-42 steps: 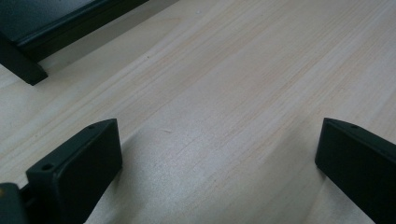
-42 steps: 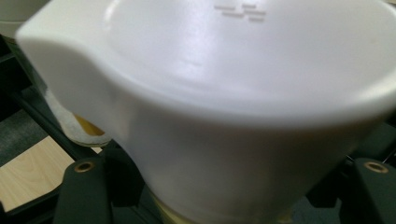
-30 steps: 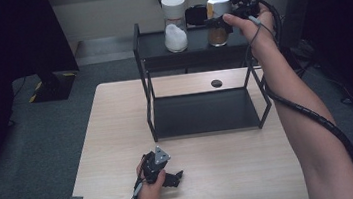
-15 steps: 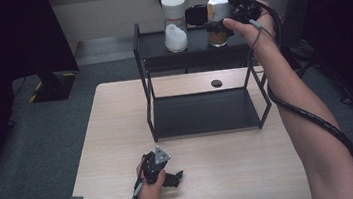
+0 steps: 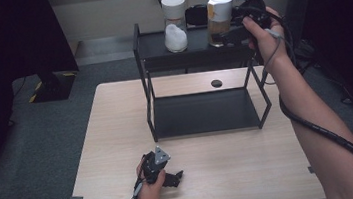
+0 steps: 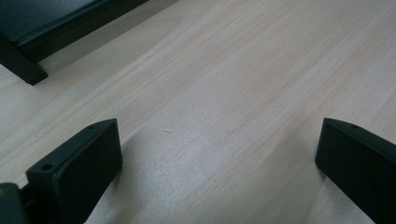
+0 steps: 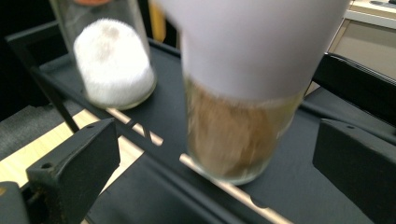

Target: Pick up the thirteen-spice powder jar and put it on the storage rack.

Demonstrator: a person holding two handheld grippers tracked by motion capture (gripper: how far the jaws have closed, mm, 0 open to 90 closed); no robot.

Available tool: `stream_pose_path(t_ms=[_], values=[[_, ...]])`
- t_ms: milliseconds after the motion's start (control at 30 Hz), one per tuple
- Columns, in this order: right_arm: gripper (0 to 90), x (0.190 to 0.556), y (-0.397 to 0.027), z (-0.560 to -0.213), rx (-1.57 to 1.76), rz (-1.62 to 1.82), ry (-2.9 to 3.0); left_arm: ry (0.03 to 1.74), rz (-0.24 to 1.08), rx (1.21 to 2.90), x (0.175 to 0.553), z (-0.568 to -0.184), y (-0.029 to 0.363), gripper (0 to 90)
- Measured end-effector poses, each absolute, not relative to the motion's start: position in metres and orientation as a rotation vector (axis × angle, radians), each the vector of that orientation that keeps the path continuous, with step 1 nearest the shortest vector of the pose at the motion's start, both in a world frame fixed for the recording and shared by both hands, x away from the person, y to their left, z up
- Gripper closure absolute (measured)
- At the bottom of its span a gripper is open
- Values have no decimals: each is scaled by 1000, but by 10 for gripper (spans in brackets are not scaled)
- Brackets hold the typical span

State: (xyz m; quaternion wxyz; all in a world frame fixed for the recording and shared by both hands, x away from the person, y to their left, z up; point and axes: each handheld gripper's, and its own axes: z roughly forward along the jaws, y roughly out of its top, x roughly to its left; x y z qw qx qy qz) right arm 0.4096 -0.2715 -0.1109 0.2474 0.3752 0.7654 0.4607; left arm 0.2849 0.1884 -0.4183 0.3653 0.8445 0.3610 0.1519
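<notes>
A black two-tier rack (image 5: 194, 55) stands at the back of the table. On its top shelf (image 7: 303, 186) are a jar of white stuff (image 5: 175, 25) (image 7: 114, 70) and a white-labelled jar of brown stuff (image 5: 219, 16) (image 7: 233, 140). My right gripper (image 5: 232, 31) (image 7: 217, 135) is just right of the brown jar. Its jaws have just been opening and now stand wide, with the jar ahead between them and neither pad pressing on it. My left gripper (image 5: 172, 178) (image 6: 219, 140) rests open on the wood near the front edge, nothing between its jaws.
The light wooden table (image 5: 234, 178) has a small dark hole (image 5: 216, 83) behind the rack. A black object (image 5: 196, 14) sits behind the jars. A dark stand (image 5: 52, 86) is on the floor at the left. The rack's lower shelf (image 5: 205, 112) is bare.
The right gripper's jaws opened off the brown jar and the hand drew back to the right. The jar stays upright on the top shelf. The left gripper has not moved.
</notes>
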Motion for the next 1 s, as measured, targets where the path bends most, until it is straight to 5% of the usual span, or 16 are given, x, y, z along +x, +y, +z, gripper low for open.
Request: stream_pose_path(t_ms=[1000], values=[[0,344,-280,-187,997,1356,2165,928,392,2170,285,-419,188,0]])
